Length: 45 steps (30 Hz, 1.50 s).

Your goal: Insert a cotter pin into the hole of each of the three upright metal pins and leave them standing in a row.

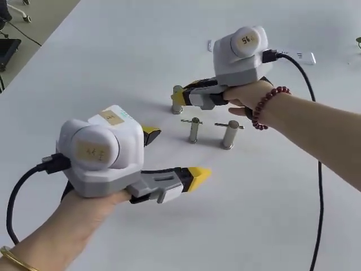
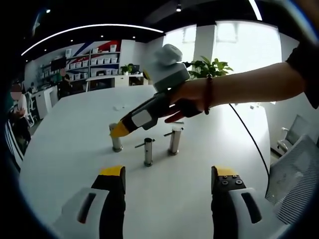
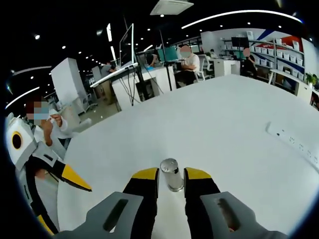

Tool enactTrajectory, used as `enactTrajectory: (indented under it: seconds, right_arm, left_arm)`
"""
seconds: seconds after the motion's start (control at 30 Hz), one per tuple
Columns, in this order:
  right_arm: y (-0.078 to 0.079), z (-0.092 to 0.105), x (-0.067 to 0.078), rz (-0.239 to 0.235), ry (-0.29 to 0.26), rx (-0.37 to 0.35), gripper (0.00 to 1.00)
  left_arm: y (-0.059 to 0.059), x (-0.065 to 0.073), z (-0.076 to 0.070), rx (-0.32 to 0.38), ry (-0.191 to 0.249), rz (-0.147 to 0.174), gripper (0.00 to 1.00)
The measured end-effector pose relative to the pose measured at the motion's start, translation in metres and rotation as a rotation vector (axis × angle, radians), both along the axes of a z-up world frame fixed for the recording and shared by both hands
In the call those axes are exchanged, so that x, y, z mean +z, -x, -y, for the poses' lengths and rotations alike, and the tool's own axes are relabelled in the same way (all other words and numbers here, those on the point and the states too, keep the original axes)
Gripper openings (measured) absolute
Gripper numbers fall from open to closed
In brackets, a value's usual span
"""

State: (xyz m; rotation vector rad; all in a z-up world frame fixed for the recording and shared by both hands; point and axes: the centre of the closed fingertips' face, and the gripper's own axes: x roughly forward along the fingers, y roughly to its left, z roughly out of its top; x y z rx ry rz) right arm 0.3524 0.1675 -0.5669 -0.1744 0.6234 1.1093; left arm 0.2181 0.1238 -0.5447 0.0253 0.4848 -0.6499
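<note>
Three upright metal pins stand in a row on the white table (image 1: 113, 62). The middle pin (image 1: 194, 130) and the right pin (image 1: 229, 134) each carry a cotter pin through the top. The left pin (image 1: 177, 100) shows no cotter pin. My right gripper (image 1: 179, 96) reaches in from the right, and its yellow tips close around the top of that left pin (image 3: 171, 174). My left gripper (image 1: 176, 151) hovers open in front of the row with nothing between its jaws (image 2: 168, 174). From there the three pins (image 2: 148, 152) stand a short way ahead.
A white power strip (image 1: 299, 56) lies at the far right of the table, and a black cable (image 1: 316, 169) runs along the right side. People sit at desks (image 3: 187, 59) beyond the table's far edge. Bare tabletop lies left of and in front of the row.
</note>
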Motion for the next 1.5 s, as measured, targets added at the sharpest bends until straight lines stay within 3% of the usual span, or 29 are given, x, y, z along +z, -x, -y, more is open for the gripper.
enactTrajectory:
  seconds: [0.2,0.57,0.73,1.0,1.5]
  right_arm:
    - [-0.003,-0.004,-0.011,0.004,0.012,0.014,0.11]
    - [-0.003,-0.006,-0.006,0.036,0.017,0.008,0.1]
    - [-0.005,-0.005,-0.003,0.073,0.047,0.022,0.08]
    - [-0.007,-0.002,-0.003,0.074,0.056,0.028,0.08]
    - [-0.018,0.039,-0.004,0.085,0.1,-0.007,0.08]
  left_arm:
    - [0.001,-0.001,0.0,0.001,0.008,-0.002,0.68]
    - [0.002,-0.002,-0.002,0.005,0.016,-0.003,0.67]
    - [0.002,-0.002,-0.003,0.008,0.015,-0.005,0.67]
    - [0.001,-0.003,-0.003,0.009,0.011,-0.008,0.67]
    - [0.001,-0.005,-0.002,0.009,0.001,-0.008,0.67]
